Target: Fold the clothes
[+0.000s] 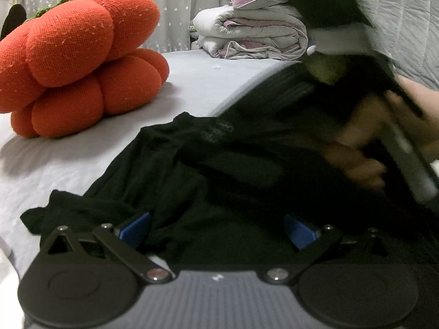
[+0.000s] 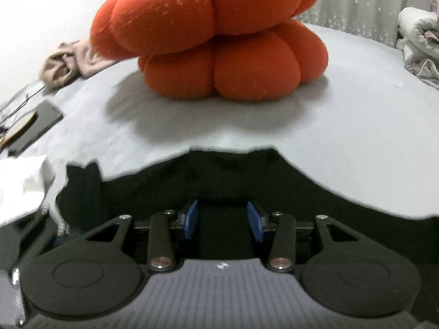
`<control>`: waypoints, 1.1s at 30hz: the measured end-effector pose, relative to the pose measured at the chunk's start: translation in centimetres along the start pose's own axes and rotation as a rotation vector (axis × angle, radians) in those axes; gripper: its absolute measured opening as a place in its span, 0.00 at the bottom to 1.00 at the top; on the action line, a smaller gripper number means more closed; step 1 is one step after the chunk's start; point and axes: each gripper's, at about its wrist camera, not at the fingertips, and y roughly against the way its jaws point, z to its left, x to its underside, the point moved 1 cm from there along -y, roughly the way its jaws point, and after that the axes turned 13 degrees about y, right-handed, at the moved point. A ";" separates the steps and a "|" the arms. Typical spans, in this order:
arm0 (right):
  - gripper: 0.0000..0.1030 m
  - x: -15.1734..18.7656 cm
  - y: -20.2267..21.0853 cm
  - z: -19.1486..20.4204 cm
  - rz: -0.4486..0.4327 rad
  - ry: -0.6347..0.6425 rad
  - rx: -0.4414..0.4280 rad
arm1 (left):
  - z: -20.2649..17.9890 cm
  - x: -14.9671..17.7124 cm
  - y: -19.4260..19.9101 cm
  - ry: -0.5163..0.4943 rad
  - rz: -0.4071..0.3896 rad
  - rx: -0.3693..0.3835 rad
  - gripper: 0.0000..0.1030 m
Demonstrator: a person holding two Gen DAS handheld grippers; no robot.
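A black garment (image 1: pixel 192 164) lies crumpled on the grey bed sheet (image 1: pixel 208 79). My left gripper (image 1: pixel 216 231) hangs low over its near part, open, blue pads (image 1: pixel 134 230) far apart with cloth lying between them. At the right of the left wrist view a blurred hand (image 1: pixel 356 148) carries the right gripper above the garment. In the right wrist view my right gripper (image 2: pixel 223 219) is shut on a thick fold of the black garment (image 2: pixel 225 170), which spreads out ahead of its blue pads (image 2: pixel 192 219).
A big orange pumpkin-shaped cushion (image 1: pixel 79 63) (image 2: pixel 219 35) sits on the bed beyond the garment. Folded quilts (image 1: pixel 252 33) are stacked at the back. A beige cloth (image 2: pixel 65 63), a dark flat device (image 2: pixel 33 128) and a white cloth (image 2: pixel 22 181) lie at the left.
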 end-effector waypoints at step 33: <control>0.44 3.6 3.1 0.5 0.032 -0.062 0.037 | 0.0 0.0 -0.1 -0.001 0.000 -0.010 1.00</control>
